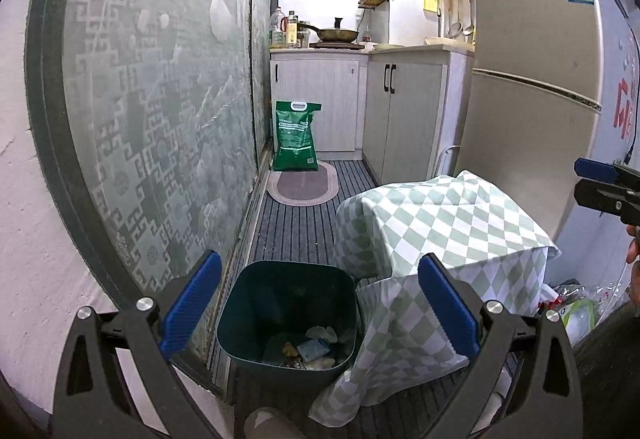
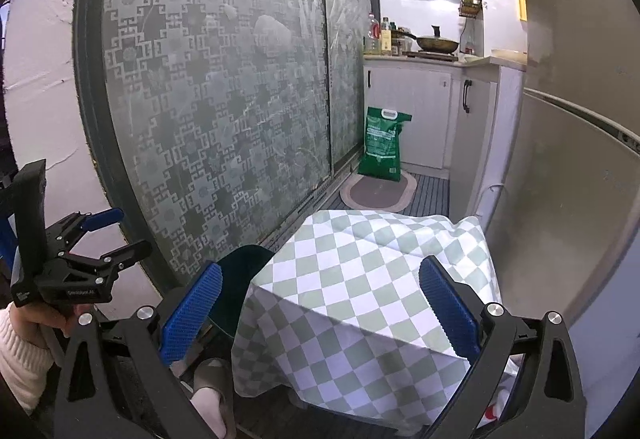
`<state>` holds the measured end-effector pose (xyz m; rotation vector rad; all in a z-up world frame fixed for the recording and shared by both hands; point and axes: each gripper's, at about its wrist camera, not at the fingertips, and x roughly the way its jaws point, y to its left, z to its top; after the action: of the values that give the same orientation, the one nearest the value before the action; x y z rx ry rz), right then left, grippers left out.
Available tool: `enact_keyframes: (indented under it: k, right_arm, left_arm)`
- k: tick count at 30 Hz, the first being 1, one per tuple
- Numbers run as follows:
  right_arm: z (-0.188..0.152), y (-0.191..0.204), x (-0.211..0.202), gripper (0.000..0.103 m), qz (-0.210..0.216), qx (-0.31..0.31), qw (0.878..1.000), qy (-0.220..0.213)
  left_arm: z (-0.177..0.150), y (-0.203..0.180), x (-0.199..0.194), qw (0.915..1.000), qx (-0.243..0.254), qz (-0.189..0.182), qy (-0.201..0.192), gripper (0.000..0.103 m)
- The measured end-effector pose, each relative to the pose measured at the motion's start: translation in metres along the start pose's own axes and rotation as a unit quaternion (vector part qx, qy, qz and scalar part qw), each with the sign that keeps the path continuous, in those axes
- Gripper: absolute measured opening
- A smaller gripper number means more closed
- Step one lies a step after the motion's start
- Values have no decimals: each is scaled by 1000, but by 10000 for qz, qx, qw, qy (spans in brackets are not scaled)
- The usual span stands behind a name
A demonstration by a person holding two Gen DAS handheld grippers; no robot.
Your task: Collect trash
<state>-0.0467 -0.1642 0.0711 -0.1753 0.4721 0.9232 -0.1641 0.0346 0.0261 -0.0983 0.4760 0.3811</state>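
Trash bin (image 1: 286, 313): dark green, open-topped, standing upright on the striped floor mat (image 1: 304, 223). It sits between the frosted sliding door (image 1: 160, 111) and the small table (image 1: 444, 223) draped in a green-and-white check cloth, just beside both. Scraps (image 1: 316, 345) of paper and wrapper already lie at its bottom. More loose litter (image 1: 576, 309), a heap of plastic wrappers, shows on the floor on the far side of the table, near the fridge (image 1: 532, 79); detail too small to sort.

Left gripper (image 1: 320, 309): jaws spread wide, holding nothing. The bin lies directly ahead and below, its mouth framed between the two blue pads, so this hand is clearly the nearer one to the bin.

Right gripper (image 2: 320, 309): jaws also wide open, empty. It looks onto the table's cloth top, which appears bare; only the bin's rim (image 2: 240, 279) peeks out past the cloth's left edge, ahead-left of the jaws. In the left wrist view it hangs at the right edge, near the fridge.

Judgement: the turning relation is sideways. The bin is under the left hand, the floor litter is off to the right behind the table's corner, nearer the right hand. The right hand looks better placed to drop and pick there, then carry leftward across the table to the bin.

Person's slippered foot (image 2: 212, 403) stands just short of the bin.
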Motion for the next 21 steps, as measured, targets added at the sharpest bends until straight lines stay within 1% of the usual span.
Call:
enact_keyframes:
  k: [9,21]
  right_arm:
    - [-4,-1,-5,100,18,-8,10000,-61]
    - [-3,-1,-2,100,21,-25,10000,54]
  left_arm:
    - [0,-3,-1,10000,6,-55,59,100]
    - [0,-2,3,9999,-46,-49,90,100]
